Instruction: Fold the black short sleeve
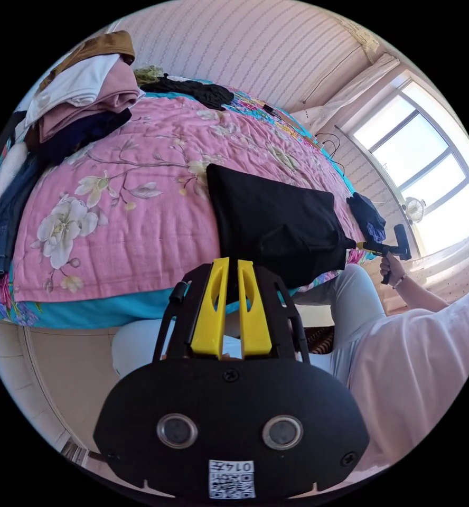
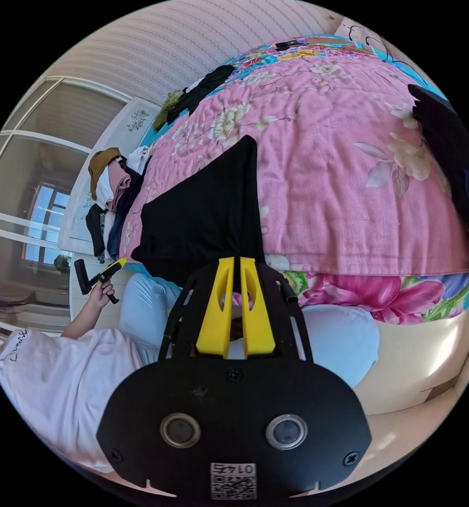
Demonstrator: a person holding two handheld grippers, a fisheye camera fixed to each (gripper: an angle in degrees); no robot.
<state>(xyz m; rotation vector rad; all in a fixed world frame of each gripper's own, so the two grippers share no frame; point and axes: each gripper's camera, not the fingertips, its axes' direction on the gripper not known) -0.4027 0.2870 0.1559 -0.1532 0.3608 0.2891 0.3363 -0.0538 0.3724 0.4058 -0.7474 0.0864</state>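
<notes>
Stretching between the two hand-held grippers, a black short-sleeved cotton shirt [image 1: 277, 227] is held taut over the near edge of a bed covered by a pink floral quilt [image 1: 113, 211]. In the left gripper view, the left gripper [image 1: 232, 264], with yellow jaws drawn nearly together, is seen pinching the shirt's near corner, just beyond its tips. The right gripper [image 1: 362, 244] is seen off to the right, gripping the opposite corner. In the right gripper view, the right gripper's yellow jaws are likewise closed on cloth directly ahead, with the left gripper [image 2: 119, 262] away to the left.

The shirt's long axis is judged to run from one gripper to the other — roughly along the bed's edge — with its body lying away from both, up onto the quilt. Neither hand is nearer. Open quilt lies beyond the shirt for laying it down; a pile of folded clothes [image 1: 81, 100] sits well off to the left, and a dark crumpled garment [image 1: 368, 215] sits near the right gripper.
</notes>
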